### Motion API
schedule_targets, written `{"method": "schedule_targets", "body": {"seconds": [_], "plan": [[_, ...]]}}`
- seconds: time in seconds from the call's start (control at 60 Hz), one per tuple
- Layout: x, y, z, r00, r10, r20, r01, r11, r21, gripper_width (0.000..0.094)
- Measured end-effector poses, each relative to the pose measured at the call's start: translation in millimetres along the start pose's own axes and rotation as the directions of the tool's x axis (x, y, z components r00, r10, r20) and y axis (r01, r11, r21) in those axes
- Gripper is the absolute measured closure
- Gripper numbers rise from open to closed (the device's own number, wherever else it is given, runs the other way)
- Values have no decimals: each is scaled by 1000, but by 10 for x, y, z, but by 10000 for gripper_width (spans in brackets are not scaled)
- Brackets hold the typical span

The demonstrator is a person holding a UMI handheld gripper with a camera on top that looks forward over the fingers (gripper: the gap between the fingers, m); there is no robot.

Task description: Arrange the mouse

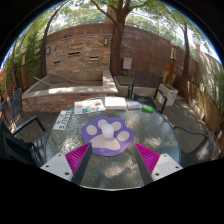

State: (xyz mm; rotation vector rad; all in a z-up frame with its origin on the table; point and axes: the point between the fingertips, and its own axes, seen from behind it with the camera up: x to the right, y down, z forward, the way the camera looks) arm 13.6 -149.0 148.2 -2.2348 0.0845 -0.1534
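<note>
A purple paw-shaped mouse pad lies on a round glass table just ahead of my fingers. A white mouse rests on the pad's near part. My gripper is open and empty, with its magenta pads spread wide on either side. The pad and mouse sit a little beyond the fingertips, roughly centred between them. Nothing is touching the fingers.
Flat boxes or papers and a white item lie at the table's far edge, with a green thing to the right. A long flat object lies at the left. Chairs and a brick wall stand beyond.
</note>
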Motion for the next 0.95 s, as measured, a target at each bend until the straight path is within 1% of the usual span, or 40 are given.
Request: {"method": "schedule_targets", "body": {"seconds": [0.067,0.083,0.15,0.167,0.233,0.25,0.333,0.45,0.533,0.683,0.767,0.95], "plan": [[-218,113,-341,1000,13,-16,-13,1000,1,100],[-8,112,-332,1000,16,-8,-16,1000,1,102],[-230,200,-640,1000,17,-9,-17,1000,11,95],[-100,196,-633,1000,13,-7,-13,1000,13,95],[-308,270,-895,1000,13,-27,-12,1000,27,95],[-174,262,-882,1000,13,-20,-13,1000,28,97],[-384,363,-1137,1000,7,-18,-7,999,39,97],[-355,387,-1273,999,6,-46,-4,999,54,99],[-390,399,-1338,999,13,-31,-11,998,55,96],[-445,411,-1442,999,7,-52,-4,998,66,97],[-374,348,-1425,999,-11,-52,15,997,70,96],[-431,382,-1414,998,-34,-48,38,997,71,97]]}}
